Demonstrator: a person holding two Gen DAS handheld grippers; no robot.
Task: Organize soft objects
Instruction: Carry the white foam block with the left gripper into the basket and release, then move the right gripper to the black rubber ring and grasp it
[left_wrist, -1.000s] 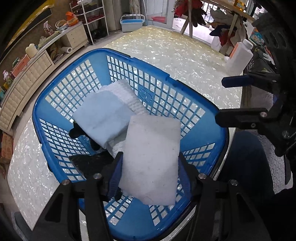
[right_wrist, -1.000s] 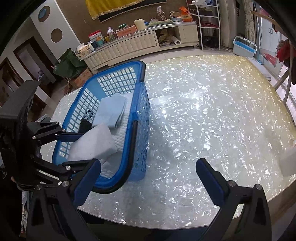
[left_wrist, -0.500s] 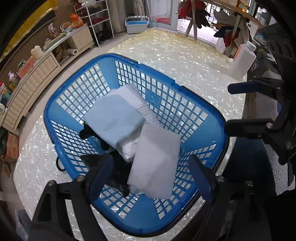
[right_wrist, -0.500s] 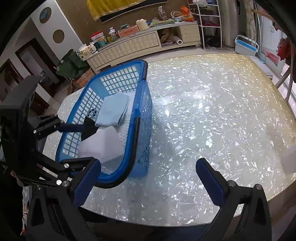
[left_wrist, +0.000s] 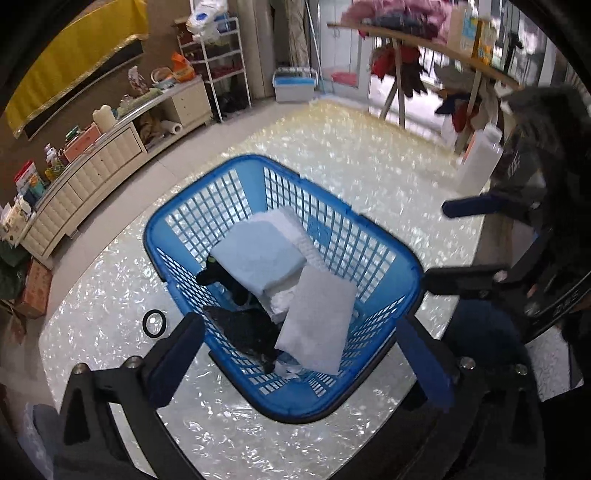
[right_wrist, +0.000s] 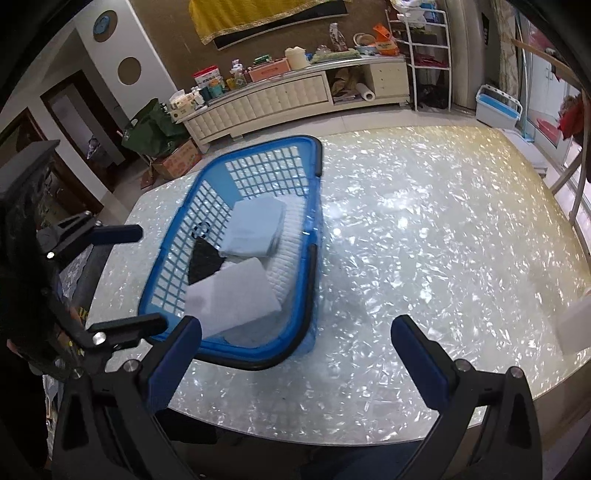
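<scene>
A blue plastic basket (left_wrist: 391, 251) stands on the shiny white table; it also shows in the right wrist view (right_wrist: 314, 206). In it lie a folded grey-white cloth (left_wrist: 317, 321), a light blue folded cloth (left_wrist: 258, 254) on a white quilted one (left_wrist: 299, 236), and a black cloth (left_wrist: 247, 328). The same cloths show in the right wrist view: grey-white (right_wrist: 232, 295), light blue (right_wrist: 255, 229). My left gripper (left_wrist: 299, 358) is open and empty, raised above the basket's near end. My right gripper (right_wrist: 295, 354) is open and empty over the table, right of the basket.
A black ring (left_wrist: 154, 323) lies on the table left of the basket. A white bottle (left_wrist: 476, 158) stands at the table's far right edge. A white object (right_wrist: 574, 325) sits at the right table edge. Cabinets and shelves line the room behind.
My left gripper has opened and let go of the grey-white cloth, which now lies in the basket. The left gripper has drawn back and up. The right gripper has barely moved.
</scene>
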